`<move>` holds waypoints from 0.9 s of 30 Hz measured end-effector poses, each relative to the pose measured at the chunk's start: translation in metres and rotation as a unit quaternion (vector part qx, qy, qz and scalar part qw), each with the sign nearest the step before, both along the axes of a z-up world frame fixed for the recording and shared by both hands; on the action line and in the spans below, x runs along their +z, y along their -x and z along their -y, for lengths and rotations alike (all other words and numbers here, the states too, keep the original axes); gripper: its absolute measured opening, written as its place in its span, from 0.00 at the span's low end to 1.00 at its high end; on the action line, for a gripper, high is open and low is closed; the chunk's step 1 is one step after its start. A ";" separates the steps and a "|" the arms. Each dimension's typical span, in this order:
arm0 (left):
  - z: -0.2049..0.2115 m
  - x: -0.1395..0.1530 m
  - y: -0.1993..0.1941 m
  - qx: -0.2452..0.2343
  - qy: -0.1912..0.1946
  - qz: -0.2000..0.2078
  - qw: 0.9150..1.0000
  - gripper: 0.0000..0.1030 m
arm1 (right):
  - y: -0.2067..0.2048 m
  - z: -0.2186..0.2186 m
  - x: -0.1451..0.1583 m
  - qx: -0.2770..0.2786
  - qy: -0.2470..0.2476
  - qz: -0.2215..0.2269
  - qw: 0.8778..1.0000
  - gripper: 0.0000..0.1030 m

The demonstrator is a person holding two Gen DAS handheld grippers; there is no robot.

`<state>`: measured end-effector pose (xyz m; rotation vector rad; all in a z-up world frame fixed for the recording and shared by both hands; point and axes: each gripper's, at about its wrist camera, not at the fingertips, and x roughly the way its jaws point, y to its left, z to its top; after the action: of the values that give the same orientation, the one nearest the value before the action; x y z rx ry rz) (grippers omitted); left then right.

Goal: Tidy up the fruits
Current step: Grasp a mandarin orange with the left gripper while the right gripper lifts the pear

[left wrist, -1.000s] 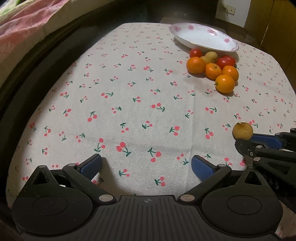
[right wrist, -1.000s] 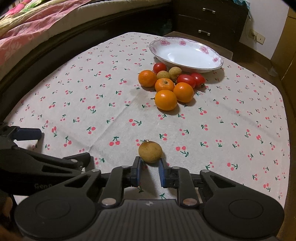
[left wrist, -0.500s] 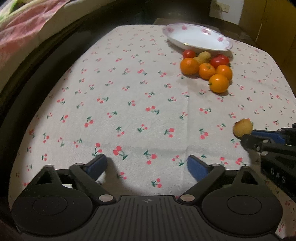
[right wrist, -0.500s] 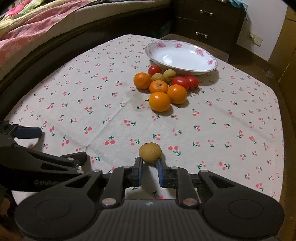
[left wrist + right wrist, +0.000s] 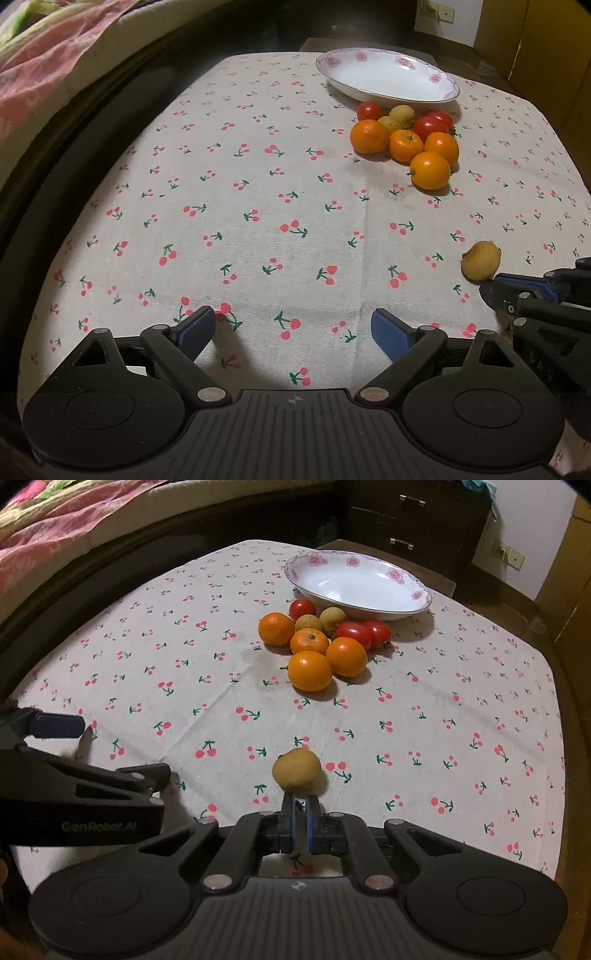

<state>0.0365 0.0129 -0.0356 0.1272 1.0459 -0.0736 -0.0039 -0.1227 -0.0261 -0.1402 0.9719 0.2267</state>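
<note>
A small yellow-brown fruit lies alone on the cherry-print tablecloth, just beyond my right gripper, whose jaws are nearly shut with nothing between them. The same fruit shows in the left wrist view, with the right gripper just behind it. My left gripper is open and empty above the near cloth. A pile of oranges, red tomatoes and yellow-brown fruits sits in front of a white flowered bowl, which is empty.
A bed with a pink cover runs along the left, beyond the table's dark edge. A dark chest of drawers stands behind the bowl. The table's right edge drops off near a wooden panel.
My right gripper's jaws have closed from a fruit-wide gap to nearly shut and drawn back slightly; the small fruit lies free ahead of them. The left gripper stayed open and shifted view a little.
</note>
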 end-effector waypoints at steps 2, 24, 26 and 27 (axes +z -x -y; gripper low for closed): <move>0.000 0.001 0.000 -0.001 -0.002 0.002 1.000 0.91 | 0.002 -0.001 -0.001 0.003 0.004 0.004 1.000 0.08; 0.059 0.027 -0.062 -0.090 0.010 0.062 0.994 0.86 | -0.024 0.053 0.025 -0.031 -0.003 0.012 0.999 0.04; 0.071 0.024 -0.067 -0.105 0.007 0.063 0.992 0.85 | -0.027 0.059 0.026 -0.037 -0.008 0.009 0.999 0.04; 0.075 0.022 -0.070 -0.110 0.010 0.061 0.992 0.85 | -0.028 0.063 0.026 -0.040 -0.011 0.008 0.999 0.04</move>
<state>0.1063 -0.0626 -0.0138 0.2260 0.9067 -0.2718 0.0242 -0.1857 -0.0002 -0.0822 0.9576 0.1627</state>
